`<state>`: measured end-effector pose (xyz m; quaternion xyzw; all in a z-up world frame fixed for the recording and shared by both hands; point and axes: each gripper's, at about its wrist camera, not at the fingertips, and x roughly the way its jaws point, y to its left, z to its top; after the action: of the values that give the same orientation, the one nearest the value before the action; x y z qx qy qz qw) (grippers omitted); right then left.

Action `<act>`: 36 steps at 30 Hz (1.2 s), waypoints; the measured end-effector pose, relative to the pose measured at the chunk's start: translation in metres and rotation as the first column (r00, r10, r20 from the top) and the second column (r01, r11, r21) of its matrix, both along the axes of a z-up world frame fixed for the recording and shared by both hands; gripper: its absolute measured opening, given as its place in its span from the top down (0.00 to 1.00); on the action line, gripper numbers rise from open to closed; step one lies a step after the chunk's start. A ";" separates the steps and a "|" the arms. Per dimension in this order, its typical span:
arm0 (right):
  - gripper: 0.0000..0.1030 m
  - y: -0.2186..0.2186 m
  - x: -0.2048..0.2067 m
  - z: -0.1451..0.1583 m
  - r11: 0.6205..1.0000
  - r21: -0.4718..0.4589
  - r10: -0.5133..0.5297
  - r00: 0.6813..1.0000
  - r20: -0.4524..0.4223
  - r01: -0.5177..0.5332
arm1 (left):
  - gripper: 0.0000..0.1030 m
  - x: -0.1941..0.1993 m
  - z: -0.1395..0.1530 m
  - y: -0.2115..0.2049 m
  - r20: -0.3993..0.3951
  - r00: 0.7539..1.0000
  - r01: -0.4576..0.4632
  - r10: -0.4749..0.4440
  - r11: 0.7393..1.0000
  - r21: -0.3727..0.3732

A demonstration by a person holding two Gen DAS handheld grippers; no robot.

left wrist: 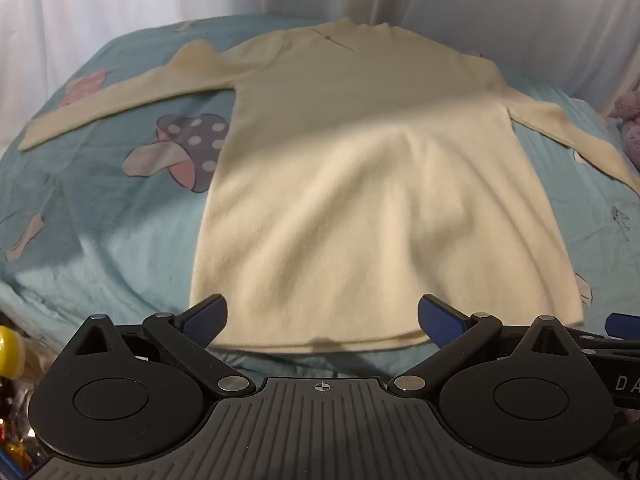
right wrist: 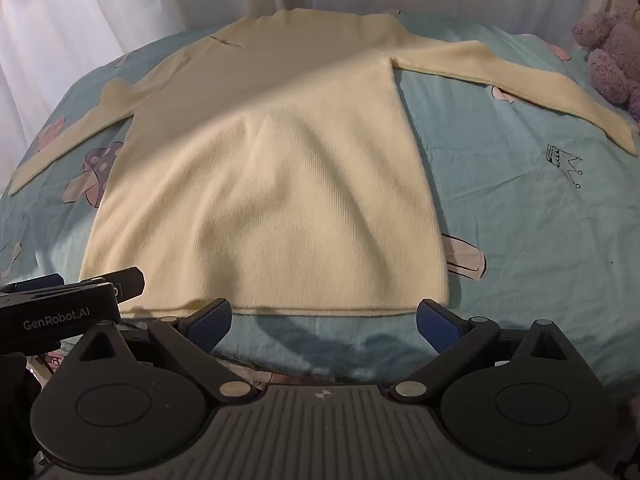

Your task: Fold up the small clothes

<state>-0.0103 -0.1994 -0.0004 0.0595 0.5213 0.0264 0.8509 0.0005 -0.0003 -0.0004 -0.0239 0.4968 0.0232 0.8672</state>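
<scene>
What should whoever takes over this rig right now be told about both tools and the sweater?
Left tool: open, empty, hanging over the sweater's hem.
Right tool: open, empty, just short of the hem, beside the left tool.
Cream sweater: spread flat on the teal bedsheet, collar far, hem near, both sleeves out to the sides.
Purple teddy bear sits at the far right of the bed, clear of the sweater.
Done: garment laid out.
Left: every fold; no sleeve or side turned in yet.
</scene>
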 end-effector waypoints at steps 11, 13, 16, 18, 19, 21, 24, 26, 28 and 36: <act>0.04 -0.001 -0.002 0.000 1.000 0.004 -0.002 1.000 -0.001 0.002 | 0.00 -0.001 0.000 0.000 0.007 1.000 -0.002 0.002 1.000 -0.005; 0.04 0.000 -0.001 -0.002 1.000 0.003 0.000 1.000 -0.001 0.000 | 0.00 -0.001 0.001 0.000 0.007 1.000 0.001 -0.001 1.000 -0.005; 0.04 0.000 -0.002 -0.005 1.000 0.005 0.003 1.000 -0.003 -0.003 | 0.00 -0.001 0.001 0.000 0.006 1.000 0.000 0.000 1.000 -0.003; 0.04 0.001 -0.001 -0.001 1.000 0.003 0.006 1.000 -0.006 -0.006 | 0.00 -0.002 0.002 0.001 0.005 1.000 0.000 0.000 1.000 -0.004; 0.04 0.001 -0.001 -0.001 1.000 0.001 0.007 1.000 -0.005 -0.007 | 0.00 -0.001 0.002 0.001 0.005 1.000 -0.001 0.001 1.000 -0.003; 0.04 0.001 -0.001 0.000 1.000 -0.001 0.009 1.000 -0.003 -0.009 | 0.00 -0.002 0.002 0.001 0.005 1.000 -0.001 0.001 1.000 -0.004; 0.04 0.001 -0.001 0.000 1.000 -0.001 0.010 1.000 -0.003 -0.010 | 0.00 -0.001 0.001 0.001 0.004 1.000 0.000 0.000 1.000 -0.004; 0.04 0.001 -0.001 0.000 1.000 -0.001 0.009 1.000 -0.003 -0.009 | 0.00 -0.002 0.001 0.001 0.004 1.000 -0.002 0.002 1.000 -0.003; 0.04 0.001 -0.001 0.000 1.000 -0.001 0.009 1.000 -0.004 -0.009 | 0.00 -0.001 0.001 0.002 0.001 1.000 -0.002 0.002 1.000 -0.004; 0.04 0.001 -0.001 -0.001 1.000 -0.001 0.011 1.000 -0.006 -0.011 | 0.00 0.000 -0.002 0.002 -0.008 1.000 -0.004 0.005 1.000 0.001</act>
<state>-0.0109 -0.1982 -0.0012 0.0564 0.5241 0.0308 0.8492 0.0010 0.0020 -0.0019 -0.0245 0.5001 0.0254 0.8652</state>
